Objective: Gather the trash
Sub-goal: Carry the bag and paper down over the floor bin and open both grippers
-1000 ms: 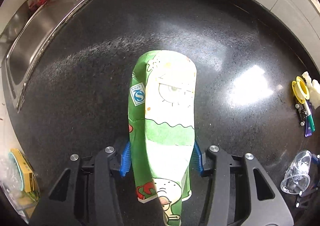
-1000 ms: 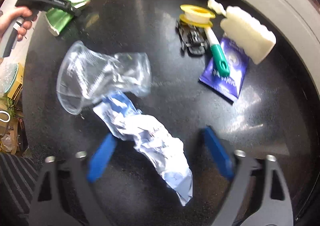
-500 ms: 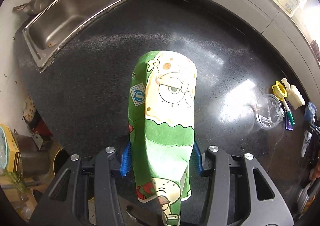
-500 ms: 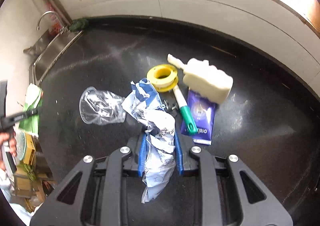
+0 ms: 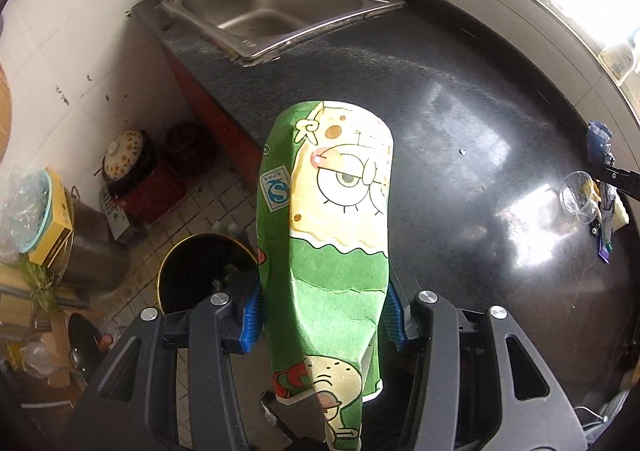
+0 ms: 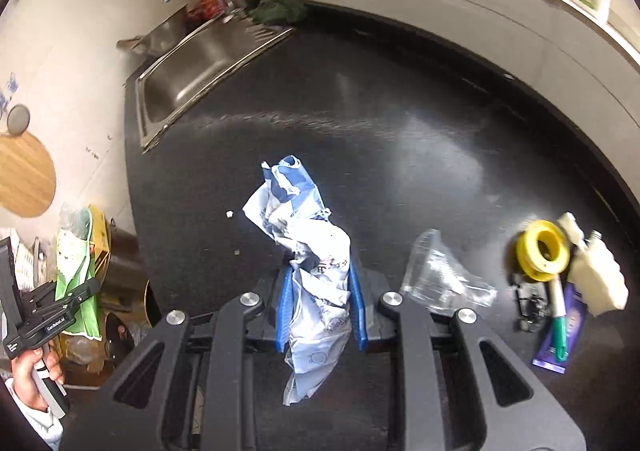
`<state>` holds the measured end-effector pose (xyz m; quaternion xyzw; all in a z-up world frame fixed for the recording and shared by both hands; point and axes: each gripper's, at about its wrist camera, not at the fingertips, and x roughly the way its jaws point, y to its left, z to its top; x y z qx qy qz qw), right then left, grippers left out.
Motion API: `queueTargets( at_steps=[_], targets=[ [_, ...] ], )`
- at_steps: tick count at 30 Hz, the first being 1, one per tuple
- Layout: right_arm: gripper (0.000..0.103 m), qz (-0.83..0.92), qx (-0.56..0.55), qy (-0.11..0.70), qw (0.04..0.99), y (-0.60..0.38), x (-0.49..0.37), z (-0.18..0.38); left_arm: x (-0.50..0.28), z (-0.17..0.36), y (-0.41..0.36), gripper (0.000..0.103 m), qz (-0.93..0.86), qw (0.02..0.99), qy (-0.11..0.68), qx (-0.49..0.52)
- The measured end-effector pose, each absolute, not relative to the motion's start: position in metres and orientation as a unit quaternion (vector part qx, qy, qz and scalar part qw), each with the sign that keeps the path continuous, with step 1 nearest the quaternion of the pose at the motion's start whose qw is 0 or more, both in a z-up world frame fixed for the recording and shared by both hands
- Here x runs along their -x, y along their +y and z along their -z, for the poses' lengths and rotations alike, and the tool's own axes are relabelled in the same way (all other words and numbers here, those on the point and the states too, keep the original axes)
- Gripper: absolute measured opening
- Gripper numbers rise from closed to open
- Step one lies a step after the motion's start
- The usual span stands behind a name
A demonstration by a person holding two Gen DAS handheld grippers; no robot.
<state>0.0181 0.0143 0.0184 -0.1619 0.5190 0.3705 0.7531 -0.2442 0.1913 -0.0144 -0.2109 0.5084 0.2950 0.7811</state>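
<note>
Left gripper (image 5: 322, 317): clamped on the green cartoon cup (image 5: 332, 219), beside the black bin (image 5: 200, 271).
Right gripper (image 6: 320, 309): clamped on the crumpled blue-white wrapper (image 6: 308, 251), far from the bin.

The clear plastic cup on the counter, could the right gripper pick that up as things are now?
Probably not yet. The right gripper is shut on the crumpled blue-and-white wrapper, so its jaws are full; the clear plastic cup lies unobstructed beside it.

Glossy black counter (image 5: 460, 99), steel sink (image 5: 276, 7)
</note>
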Motion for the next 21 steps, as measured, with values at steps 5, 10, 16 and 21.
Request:
queueTargets(
  at_steps=[5,10,16,21],
  targets=[
    [0.025,-0.438,0.218,0.524,0.698,0.094,0.036,-0.001,0.310,0.014,0.210,0.047,-0.353,0.755,0.492,0.253],
    [0.025,-0.493,0.264,0.521,0.645,0.148,0.103,0.013,0.367,0.019,0.219,0.047,-0.396,0.726,0.478,0.297],
    [0.025,-0.536,0.310,0.520,0.589,0.197,0.176,0.035,0.417,0.030,0.227,0.047,-0.432,0.694,0.462,0.344],
    [0.025,-0.552,0.344,0.520,0.553,0.233,0.214,0.061,0.448,0.044,0.238,0.047,-0.458,0.667,0.450,0.378]
  ],
)
